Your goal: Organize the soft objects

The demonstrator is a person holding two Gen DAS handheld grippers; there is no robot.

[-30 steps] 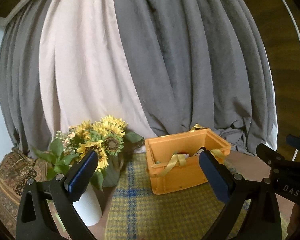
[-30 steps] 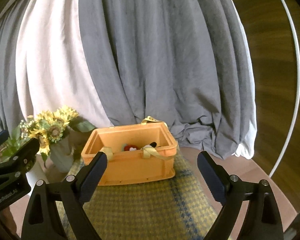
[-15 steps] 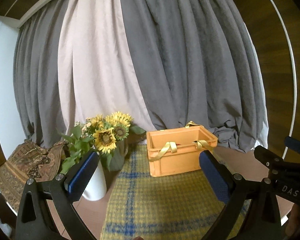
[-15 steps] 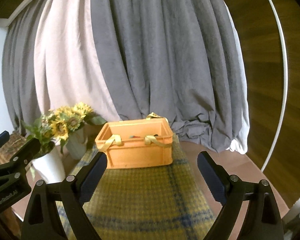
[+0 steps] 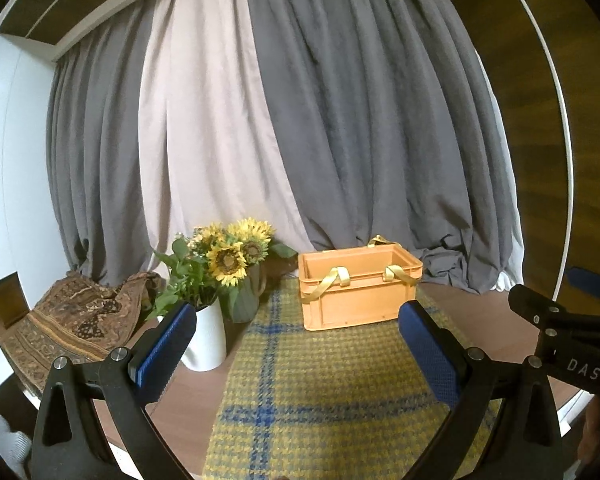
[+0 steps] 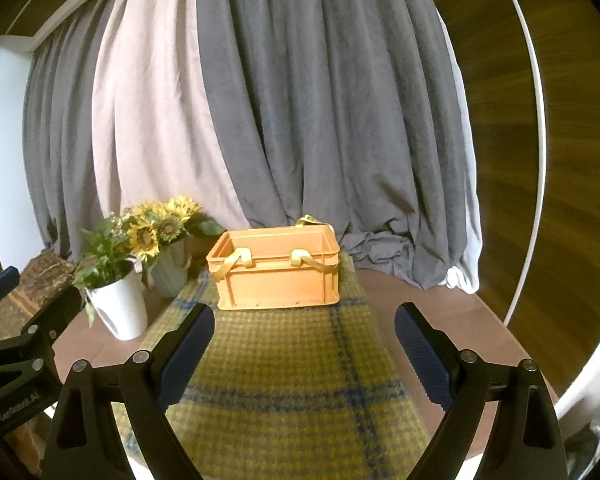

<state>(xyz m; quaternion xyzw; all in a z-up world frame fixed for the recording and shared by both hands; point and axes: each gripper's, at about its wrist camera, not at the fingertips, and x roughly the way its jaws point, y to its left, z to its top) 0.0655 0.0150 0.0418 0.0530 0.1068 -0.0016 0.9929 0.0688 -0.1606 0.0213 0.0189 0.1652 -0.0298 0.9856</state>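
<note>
An orange plastic crate (image 5: 358, 292) with yellow ribbon handles stands at the far end of a yellow and blue plaid cloth (image 5: 320, 392); it also shows in the right wrist view (image 6: 278, 270). Its contents are hidden from this low angle. My left gripper (image 5: 298, 344) is open and empty, well short of the crate. My right gripper (image 6: 304, 344) is open and empty too, above the plaid cloth (image 6: 284, 380). The right gripper's body shows at the right edge of the left wrist view.
A white pot of sunflowers (image 5: 204, 336) and a grey vase (image 5: 246, 300) stand left of the crate on the brown table (image 5: 184, 396). A patterned brown cloth (image 5: 72, 320) lies far left. Grey and beige curtains (image 5: 300, 120) hang behind.
Both grippers have pulled back and away from the crate, which looks smaller and farther. More cloth and table show. The crate's contents are no longer visible. Both grippers stay open.
</note>
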